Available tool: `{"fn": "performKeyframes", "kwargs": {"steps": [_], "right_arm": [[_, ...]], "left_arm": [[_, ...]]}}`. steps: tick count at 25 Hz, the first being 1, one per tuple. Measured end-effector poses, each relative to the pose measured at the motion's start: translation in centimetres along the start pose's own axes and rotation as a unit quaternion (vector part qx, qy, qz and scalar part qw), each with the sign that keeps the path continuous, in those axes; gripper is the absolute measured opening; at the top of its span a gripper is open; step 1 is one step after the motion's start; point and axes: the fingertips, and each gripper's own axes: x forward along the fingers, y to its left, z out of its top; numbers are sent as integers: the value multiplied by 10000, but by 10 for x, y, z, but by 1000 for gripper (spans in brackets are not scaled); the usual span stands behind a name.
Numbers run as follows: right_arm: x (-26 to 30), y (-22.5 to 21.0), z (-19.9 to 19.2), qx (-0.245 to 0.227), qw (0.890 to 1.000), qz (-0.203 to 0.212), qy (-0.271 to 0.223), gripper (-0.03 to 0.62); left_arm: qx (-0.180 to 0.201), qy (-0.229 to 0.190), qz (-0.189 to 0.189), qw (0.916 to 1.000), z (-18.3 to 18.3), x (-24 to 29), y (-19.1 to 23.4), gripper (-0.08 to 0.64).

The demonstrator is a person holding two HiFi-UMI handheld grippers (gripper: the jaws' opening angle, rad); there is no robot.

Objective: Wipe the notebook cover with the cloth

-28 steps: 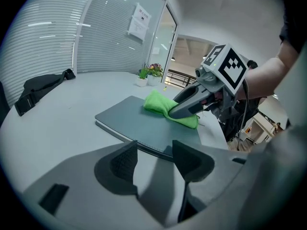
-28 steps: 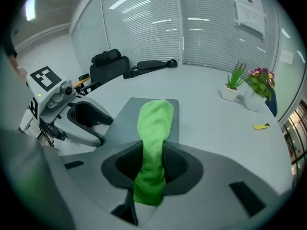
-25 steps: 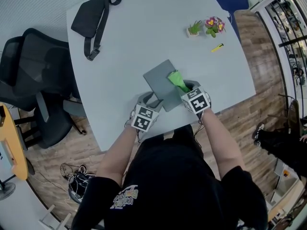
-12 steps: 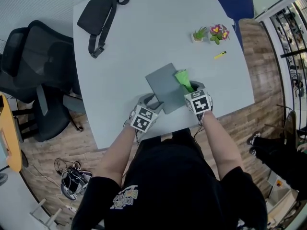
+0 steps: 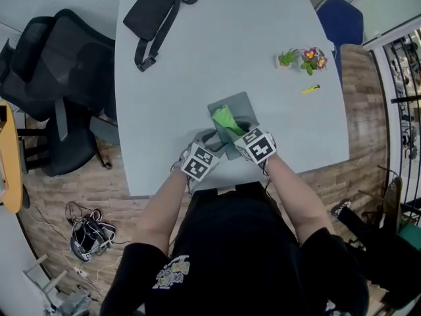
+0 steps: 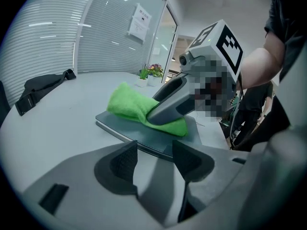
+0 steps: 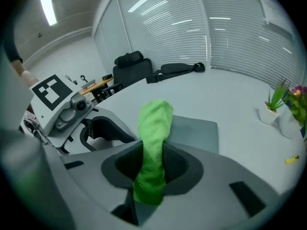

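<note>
- Grey notebook (image 5: 243,106) flat on the table (image 5: 197,58), near its front edge.
- Green cloth (image 5: 225,120) swept from the cover's right edge over to its left half, so likely mid-stroke.
- Pinched tight in the right hand-held gripper (image 5: 238,133).
- Left hand-held gripper (image 5: 213,141) parted, empty, beside the notebook's near corner.

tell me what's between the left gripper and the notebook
Nothing but a narrow strip of bare table. The left gripper view shows it, ahead of the open left gripper and short of the notebook.
</note>
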Motion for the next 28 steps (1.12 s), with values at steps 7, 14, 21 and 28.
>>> {"fn": "performKeyframes", "kwargs": {"steps": [7,14,21,28], "right_arm": [[19,24,2,-440,9976,407,349,110],[24,19,1,-527,9967,360,502,110],[17,-8,-1,-182,9987,83,470,110],[1,-45,-10,239,9985,-254,422,110]], "left_arm": [[-37,-78,92,9999,0,0,4,216],[-71,-120,172,9998,0,0,8,216],[-202,23,142,9997,-7,0,7,216],[-139,-38,159,9998,-1,-1,7,216]]}}
